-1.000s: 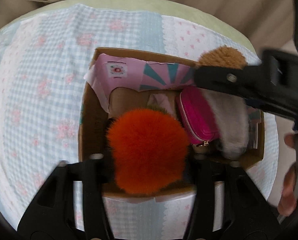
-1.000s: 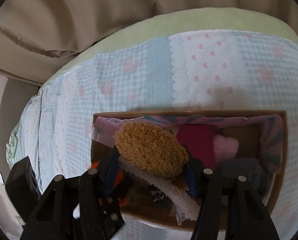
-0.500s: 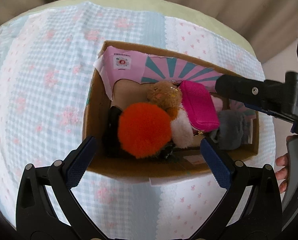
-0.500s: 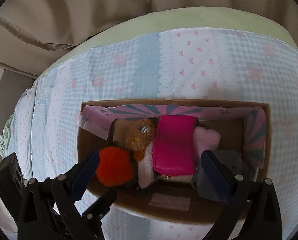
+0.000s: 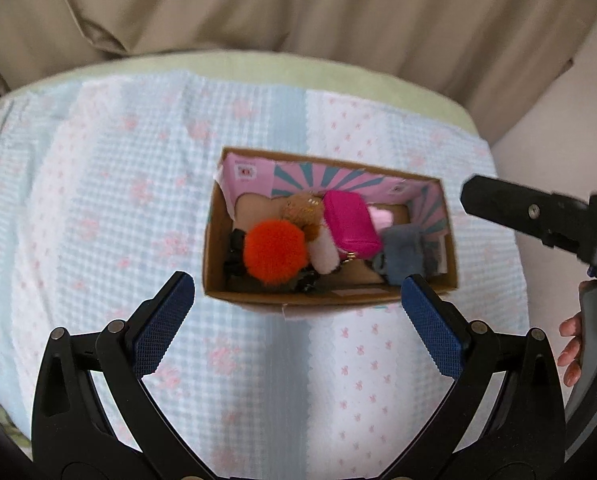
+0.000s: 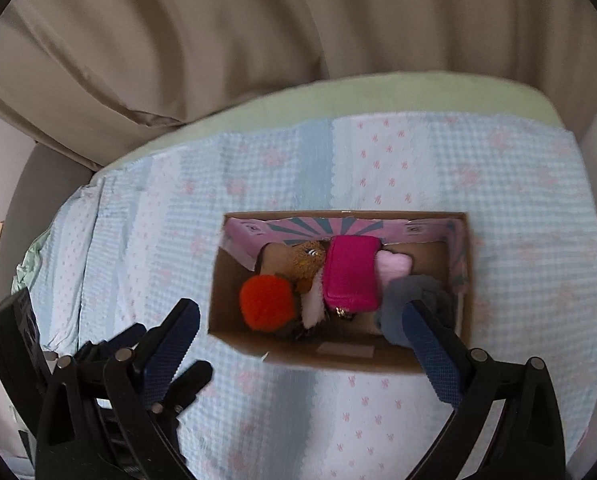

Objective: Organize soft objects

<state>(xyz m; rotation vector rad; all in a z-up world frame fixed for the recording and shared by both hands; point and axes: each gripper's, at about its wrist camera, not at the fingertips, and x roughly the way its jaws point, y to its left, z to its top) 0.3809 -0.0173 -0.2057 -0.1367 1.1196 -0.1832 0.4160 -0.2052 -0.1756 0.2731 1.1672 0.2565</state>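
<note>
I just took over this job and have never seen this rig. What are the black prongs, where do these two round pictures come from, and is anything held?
A person holds one pincer tool per hand; each carries a wide-angle camera looking along its prongs. One picture is from the left gripper, the other from the right gripper. Both are open and hold nothing. On the checked bedspread sits a cardboard box containing an orange pompom, a brown plush toy, a pink pouch and a grey fluffy item.

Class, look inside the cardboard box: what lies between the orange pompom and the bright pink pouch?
A brown plush toy with a white fluffy part below it lies between the orange pompom and the pink pouch; both wrist views show this.
</note>
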